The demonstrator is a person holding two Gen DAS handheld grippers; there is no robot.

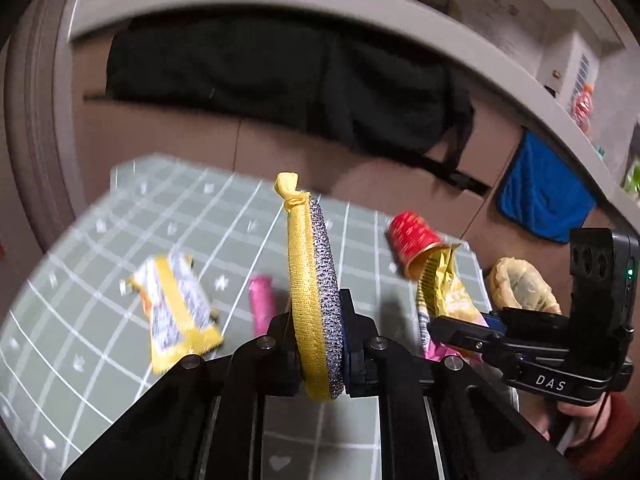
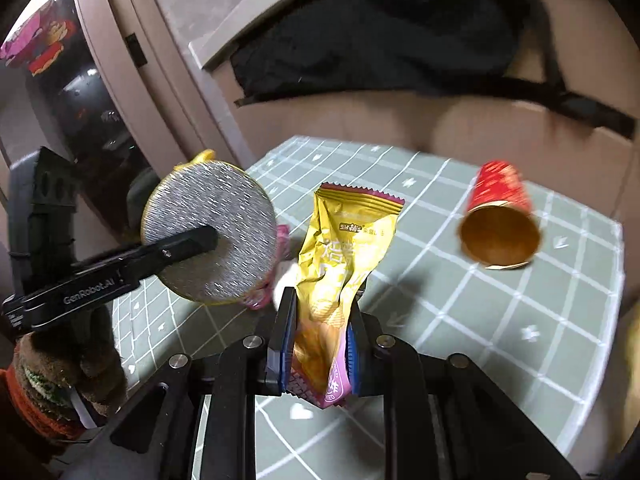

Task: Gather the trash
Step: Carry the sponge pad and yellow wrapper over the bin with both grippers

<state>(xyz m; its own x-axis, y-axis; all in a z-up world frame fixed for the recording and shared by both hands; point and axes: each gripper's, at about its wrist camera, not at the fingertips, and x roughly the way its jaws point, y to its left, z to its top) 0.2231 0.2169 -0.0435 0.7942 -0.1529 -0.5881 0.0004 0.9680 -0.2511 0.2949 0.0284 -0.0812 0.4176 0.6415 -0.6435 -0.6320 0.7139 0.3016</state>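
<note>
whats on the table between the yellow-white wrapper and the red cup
In the left wrist view, a pink wrapper lies on the table between the yellow-white wrapper and the red cup. The held round scrubber blocks part of that stretch.

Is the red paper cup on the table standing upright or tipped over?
Tipped over. The red paper cup lies on its side on the table, its open mouth facing the right wrist camera, gold inside showing.

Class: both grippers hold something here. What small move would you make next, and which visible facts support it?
Probably carry both loads to the tan bag beside the table. The left gripper is shut on the round scouring pad, the right gripper on the yellow snack wrapper; the red paper cup and other wrappers must wait.
</note>
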